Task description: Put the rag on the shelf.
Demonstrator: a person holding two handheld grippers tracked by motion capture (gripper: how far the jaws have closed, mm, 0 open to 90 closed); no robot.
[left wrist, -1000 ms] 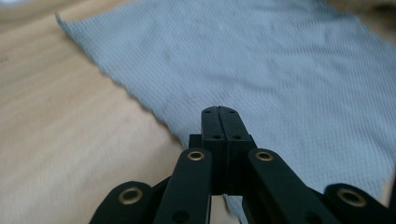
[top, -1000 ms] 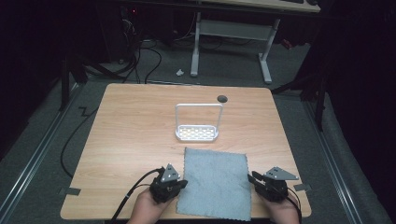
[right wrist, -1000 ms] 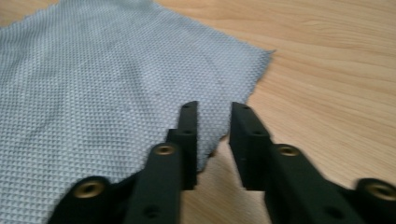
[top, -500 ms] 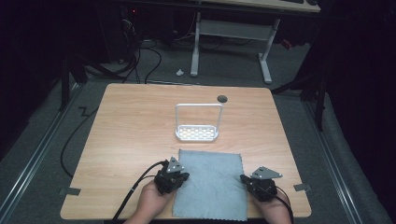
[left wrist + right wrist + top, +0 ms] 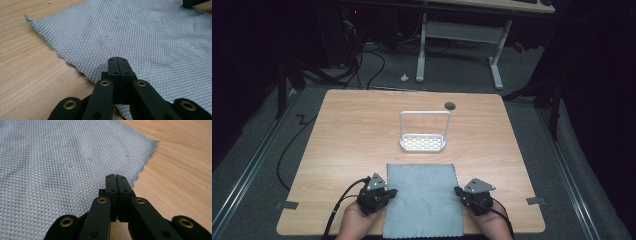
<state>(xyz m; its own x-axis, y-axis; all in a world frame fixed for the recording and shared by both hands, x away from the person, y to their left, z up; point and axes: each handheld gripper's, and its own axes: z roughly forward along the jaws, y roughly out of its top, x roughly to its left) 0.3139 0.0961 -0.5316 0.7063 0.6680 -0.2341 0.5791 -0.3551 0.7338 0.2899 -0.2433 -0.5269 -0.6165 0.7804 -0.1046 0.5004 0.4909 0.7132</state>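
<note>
A rectangular, waffle-textured grey cloth (image 5: 423, 200) lies flat on woodgrain table (image 5: 352, 135).

A cloth (image 5: 423, 199) lies flat on the table (image 5: 342, 145), at the near edge and about midway across. The left gripper (image 5: 391, 192) sits at the cloth's left edge, the right gripper (image 5: 457, 190) at its right edge, the cloth between them. Beyond the cloth, toward the far side, a small rack (image 5: 423, 132) stands on the table. Just behind the rack, to its right, there is a hole (image 5: 450, 105) in the tabletop.
</note>
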